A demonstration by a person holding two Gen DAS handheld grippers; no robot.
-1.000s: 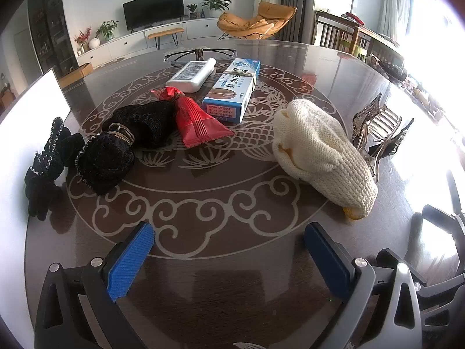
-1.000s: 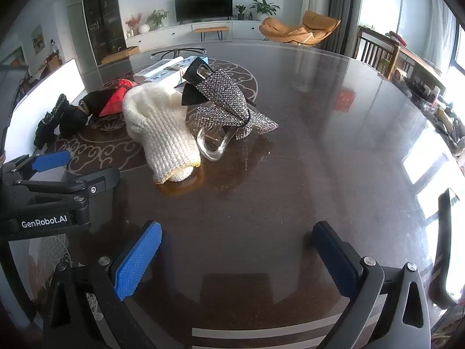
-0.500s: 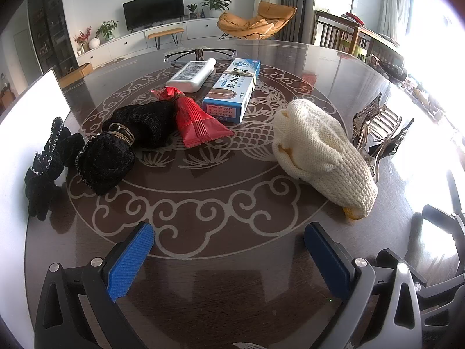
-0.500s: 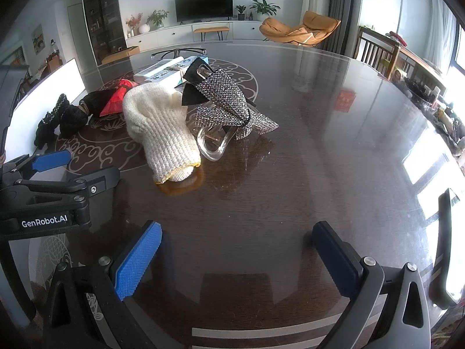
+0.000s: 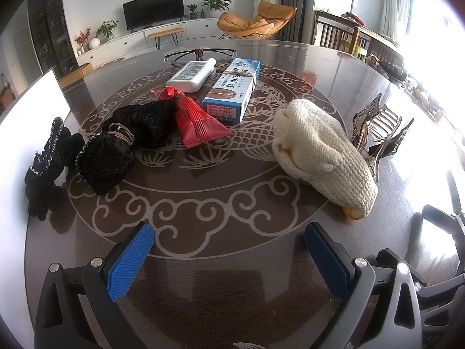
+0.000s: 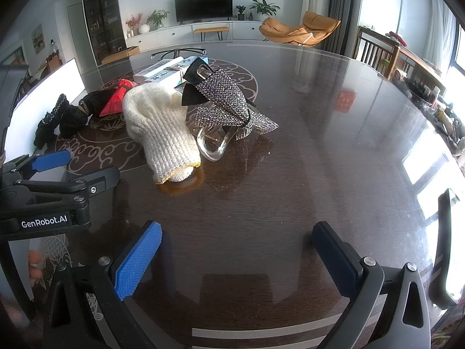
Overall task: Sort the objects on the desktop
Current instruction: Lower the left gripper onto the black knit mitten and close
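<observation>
At the table's near edge the left gripper (image 5: 229,250) and right gripper (image 6: 237,250) hung spread wide and empty above the dark table (image 6: 319,151). Toward the middle lay a cream knit glove (image 5: 322,151), touching a sequined hair clip (image 6: 229,110) on its right. Farther left were black knitwear (image 5: 122,142) and a red packet (image 5: 197,122); beyond, a blue box (image 5: 232,90), white bottle (image 5: 191,74), and glasses (image 5: 200,53) nearest the far edge.

A home living room: television (image 5: 153,9), armchair (image 5: 257,20), houseplants (image 5: 215,2).
</observation>
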